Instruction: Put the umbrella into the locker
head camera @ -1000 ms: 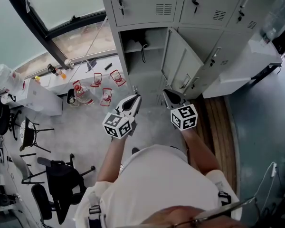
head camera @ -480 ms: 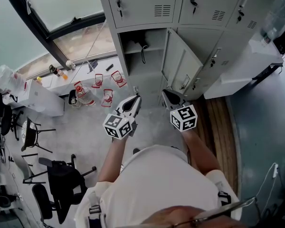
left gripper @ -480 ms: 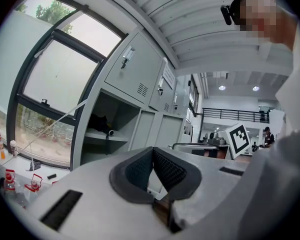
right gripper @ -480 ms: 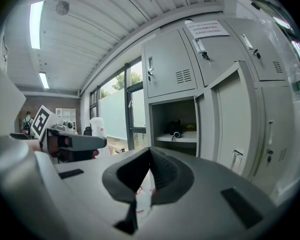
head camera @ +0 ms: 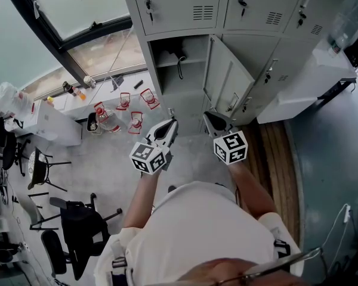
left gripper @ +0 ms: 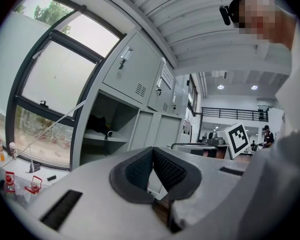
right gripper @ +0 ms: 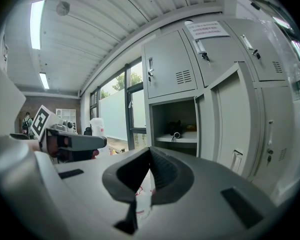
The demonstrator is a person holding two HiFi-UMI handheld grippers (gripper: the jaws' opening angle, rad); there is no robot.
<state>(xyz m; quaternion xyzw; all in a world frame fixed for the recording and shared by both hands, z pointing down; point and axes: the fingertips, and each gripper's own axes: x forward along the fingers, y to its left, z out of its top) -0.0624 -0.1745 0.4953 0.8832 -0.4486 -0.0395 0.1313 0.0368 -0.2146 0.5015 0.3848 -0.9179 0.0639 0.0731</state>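
Black folded umbrella (head camera: pixel 178 56) lies well ahead of both claws, on the shelf inside the open grey metal locker (head camera: pixel 194 82). Left gripper (head camera: pixel 169 126) and right gripper (head camera: pixel 210 118) hang side by side, both clenched on nothing. The swung-out grey locker door (head camera: pixel 230 79) stands beyond the right one. Red wire frames (head camera: pixel 134 121) sit to the left on the pale floor (head camera: pixel 107 165).

Locker shelf (head camera: pixel 194 60), black umbrella (head camera: pixel 178 56) on it

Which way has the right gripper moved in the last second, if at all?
No. In the head view the right gripper stays at the same spot just below the open locker door, with its jaws shut.
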